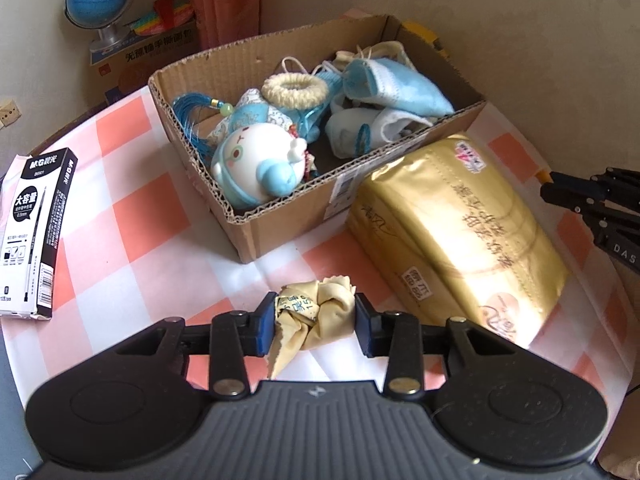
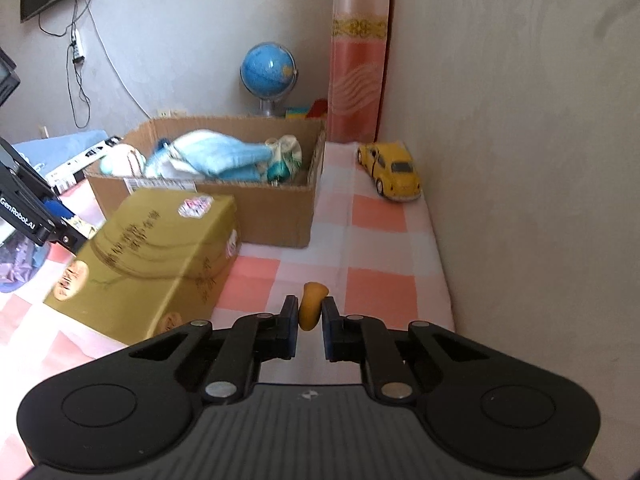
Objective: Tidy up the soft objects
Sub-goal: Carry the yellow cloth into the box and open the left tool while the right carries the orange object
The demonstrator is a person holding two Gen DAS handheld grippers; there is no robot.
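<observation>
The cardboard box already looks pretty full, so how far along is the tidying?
Mostly done: the cardboard box already holds a plush doll, a scrunchie and blue socks. In hand: the left gripper grips a crumpled yellow cloth; the right gripper pinches a small orange piece. Left: dropping both in. The gold tissue pack lies outside.

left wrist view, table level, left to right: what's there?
Pen box → cardboard box of soft items → gold tissue pack → right gripper at the edge. Nearer the camera, the left gripper is shut on the yellow cloth.
</observation>
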